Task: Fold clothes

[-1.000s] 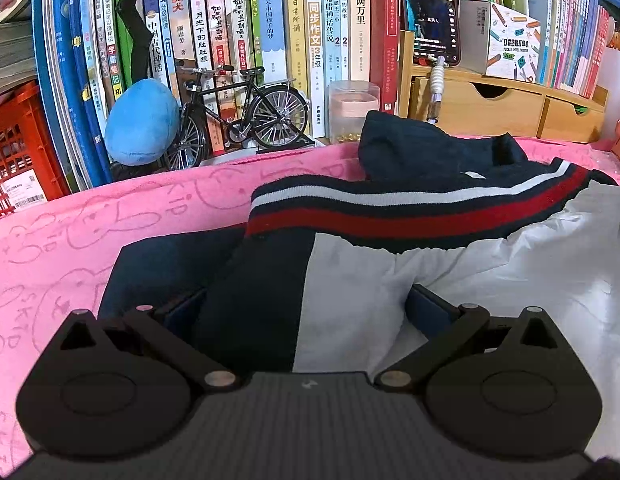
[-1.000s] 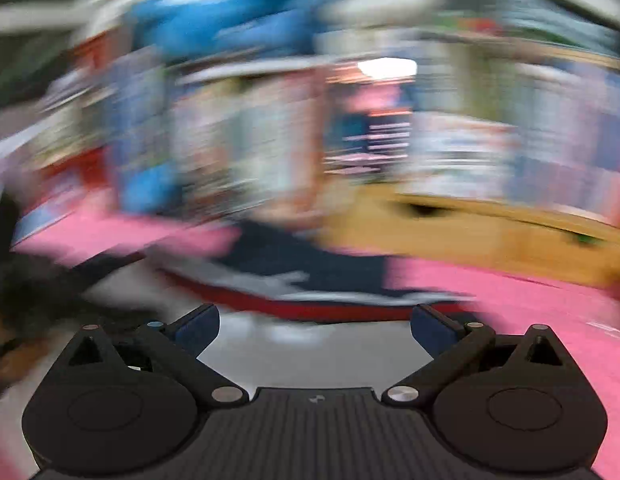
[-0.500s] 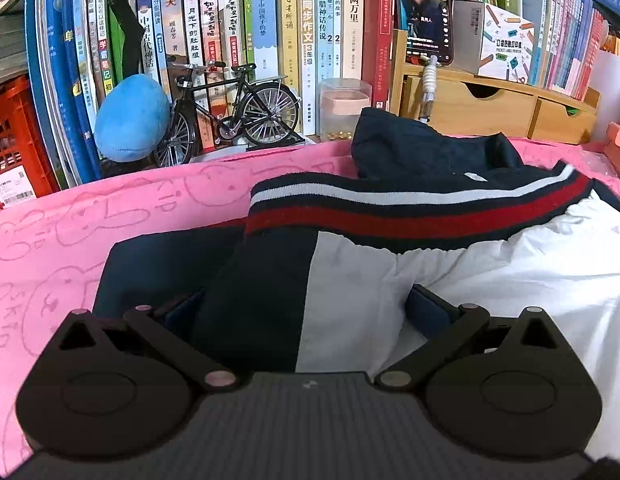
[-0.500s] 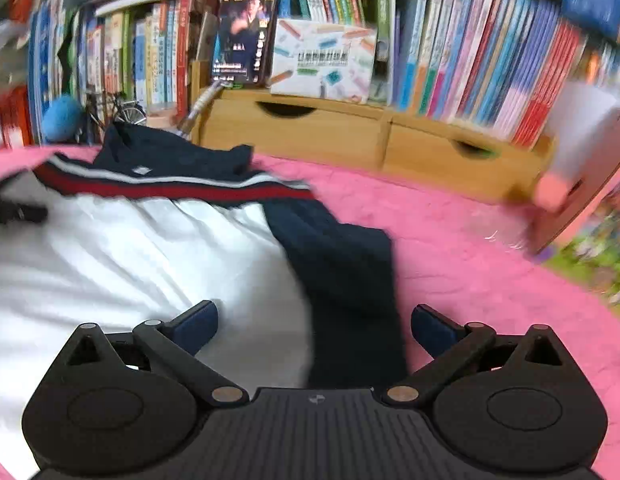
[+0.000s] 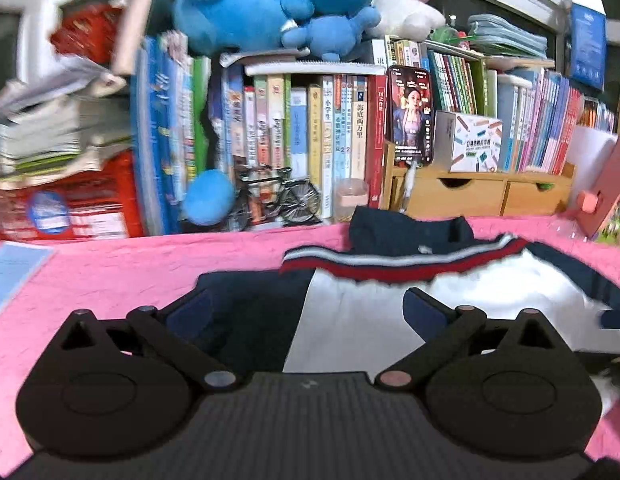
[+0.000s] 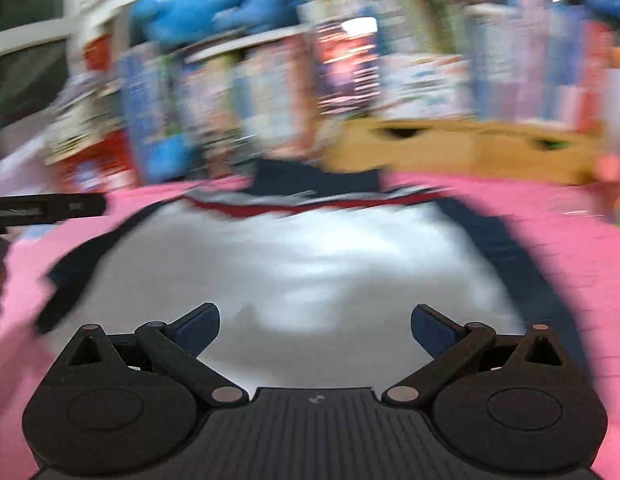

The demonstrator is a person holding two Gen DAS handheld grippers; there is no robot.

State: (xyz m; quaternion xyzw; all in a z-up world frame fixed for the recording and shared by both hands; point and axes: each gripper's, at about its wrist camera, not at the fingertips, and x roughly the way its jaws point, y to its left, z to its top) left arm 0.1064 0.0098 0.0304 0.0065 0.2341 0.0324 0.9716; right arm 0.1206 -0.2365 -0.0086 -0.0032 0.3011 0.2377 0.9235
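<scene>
— What lay before the left gripper (image 5: pixel 306 312)?

— Its jaws stood wide apart, holding nothing. Beneath lay a jacket (image 5: pixel 390 312), white with navy sleeves and a red-and-white stripe, spread on the pink cloth (image 5: pixel 130 272).

— And behind?

— Upright books (image 5: pixel 310 148), a model bicycle (image 5: pixel 280 200), a phone (image 5: pixel 412 114) propped upright, wooden drawers (image 5: pixel 482 196), blue plush toys (image 5: pixel 270 4) on top.

One jacket (image 5: pixel 362 320), two claws (both open)

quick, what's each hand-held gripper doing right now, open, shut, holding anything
Left hand-held gripper: open, holding nothing, above the jacket.
Right hand-held gripper: open, holding nothing, above the jacket's white panel.
</scene>
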